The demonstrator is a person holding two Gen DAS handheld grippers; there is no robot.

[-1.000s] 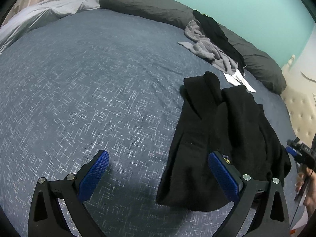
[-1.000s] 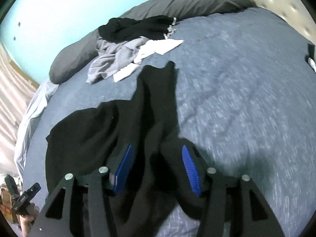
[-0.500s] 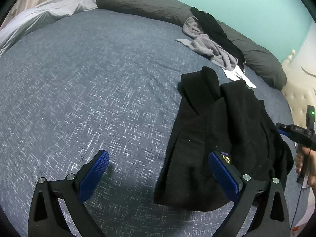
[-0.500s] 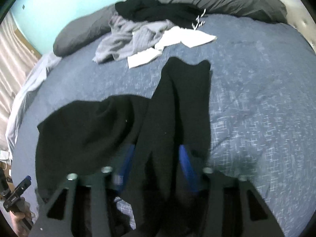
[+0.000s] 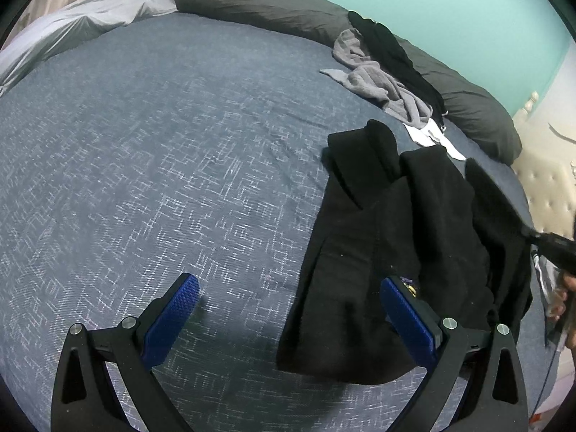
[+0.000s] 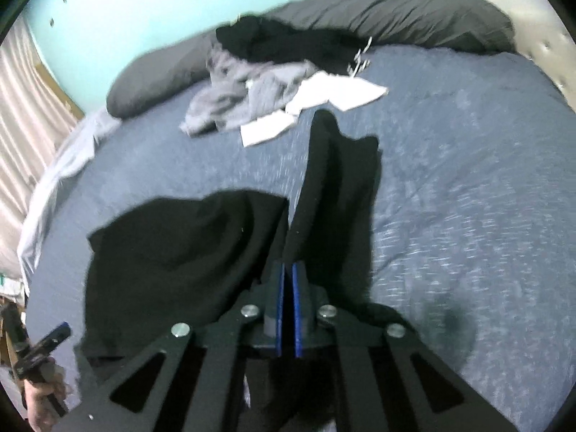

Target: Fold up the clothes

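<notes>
A black garment (image 5: 388, 237) lies partly folded on the blue-grey bed cover (image 5: 162, 144). My left gripper (image 5: 288, 309) is open and empty, low over the cover, with its right pad over the garment's near left edge. My right gripper (image 6: 287, 280) is shut on a long strip of the black garment (image 6: 334, 194) and holds it raised off the bed. The right gripper also shows at the right edge of the left wrist view (image 5: 550, 244), pinching the cloth. The rest of the garment (image 6: 180, 248) lies to its left.
A heap of grey (image 5: 378, 86), black (image 5: 392, 50) and white (image 5: 432, 136) clothes lies at the far side by dark grey pillows (image 5: 273, 7). A light sheet (image 5: 79, 25) lies far left. A tufted headboard (image 5: 547, 183) stands at right.
My right gripper has closed on a strip of the black garment and lifted it. My left gripper stayed open and hardly moved.
</notes>
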